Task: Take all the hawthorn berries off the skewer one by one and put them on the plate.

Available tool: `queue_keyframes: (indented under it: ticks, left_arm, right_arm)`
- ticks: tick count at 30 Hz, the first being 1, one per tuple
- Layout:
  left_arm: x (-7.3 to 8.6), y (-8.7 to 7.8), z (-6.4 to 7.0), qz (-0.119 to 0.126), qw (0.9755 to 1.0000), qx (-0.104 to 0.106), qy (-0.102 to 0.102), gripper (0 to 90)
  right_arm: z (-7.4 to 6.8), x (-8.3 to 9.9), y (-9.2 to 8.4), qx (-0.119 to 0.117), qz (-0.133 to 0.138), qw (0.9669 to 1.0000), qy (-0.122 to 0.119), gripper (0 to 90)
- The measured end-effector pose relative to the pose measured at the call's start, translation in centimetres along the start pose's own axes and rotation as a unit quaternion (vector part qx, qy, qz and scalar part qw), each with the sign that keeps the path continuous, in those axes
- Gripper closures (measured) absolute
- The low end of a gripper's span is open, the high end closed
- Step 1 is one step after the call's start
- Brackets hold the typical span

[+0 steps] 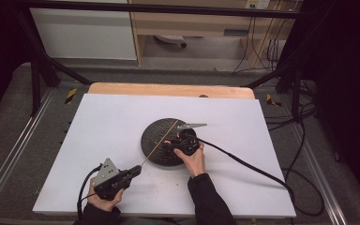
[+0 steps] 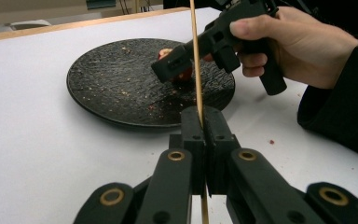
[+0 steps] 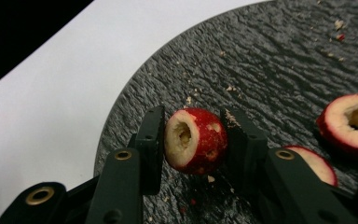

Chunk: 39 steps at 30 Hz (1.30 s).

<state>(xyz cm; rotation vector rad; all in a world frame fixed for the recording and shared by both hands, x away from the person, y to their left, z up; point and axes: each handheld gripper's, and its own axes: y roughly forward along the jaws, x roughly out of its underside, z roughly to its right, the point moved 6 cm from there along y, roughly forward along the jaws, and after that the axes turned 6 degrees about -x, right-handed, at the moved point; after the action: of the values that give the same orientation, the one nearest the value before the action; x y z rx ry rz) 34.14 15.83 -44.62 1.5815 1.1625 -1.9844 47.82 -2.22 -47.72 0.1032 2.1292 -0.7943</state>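
Red-skinned and pale inside, the cored fruit piece (image 3: 196,147) sits clamped between the jaws of the right claw (image 3: 193,140), its hollowed hole facing outward, just above the near part of the dark plate (image 3: 270,70). Two more cut pieces lie on the plate close by: one with its cored face up (image 3: 352,123) and another partly hidden behind the claw's arm (image 3: 314,163). Crumbs are scattered over the plate's rough face.

From the left claw view, the left claw (image 2: 200,122) is pressed together on a thin wooden skewer (image 2: 196,60), which runs up and away toward the plate, where the right claw (image 2: 177,67) holds the fruit. The high view shows the skewer (image 1: 161,139) slanting across the plate (image 1: 152,136) from the left claw (image 1: 133,172) at the front of the white surface (image 1: 108,126) to the right claw (image 1: 178,143).

The work looks like threading the fruit onto the skewer. The risk is alignment: if the tip misses the cored hole it could push the piece out of the grip or split the soft flesh. Squeezing harder to compensate might crush it, and a long thin stick held at one end may flex or snap under a sideways push.
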Motion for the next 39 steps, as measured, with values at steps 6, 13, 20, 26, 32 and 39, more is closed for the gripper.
queue_keyframes:
  ticks: [6,13,20,26,32,39]
  left_arm:
    - [0.1,0.1,0.0,-0.002,1.0,0.0,0.001,88.1]
    - [0.1,0.1,-0.1,-0.003,1.0,0.0,0.0,88.2]
    - [0.1,0.0,-0.1,-0.003,1.0,-0.002,-0.001,88.1]
    - [0.1,0.1,-0.2,-0.005,1.0,-0.003,-0.001,88.1]
    - [0.1,0.3,-0.1,-0.01,0.9999,-0.003,-0.001,88.1]
    - [0.1,0.5,-0.1,-0.017,0.9998,-0.004,-0.001,88.0]
  right_arm:
    - [0.1,0.6,0.6,0.002,-0.006,0.9999,-0.01,61.8]
    - [-0.2,0.4,0.1,0.006,0.0,0.9997,-0.025,55.1]
    - [-0.7,-0.2,-1.9,0.015,0.008,0.9989,-0.044,43.9]
    - [-0.8,0.1,-4.0,0.021,0.003,0.9977,-0.065,24.9]
    - [-0.1,1.1,-6.1,0.034,-0.001,0.9961,-0.082,11.6]
    - [1.1,2.5,-8.6,0.056,-0.003,0.9943,-0.091,3.7]
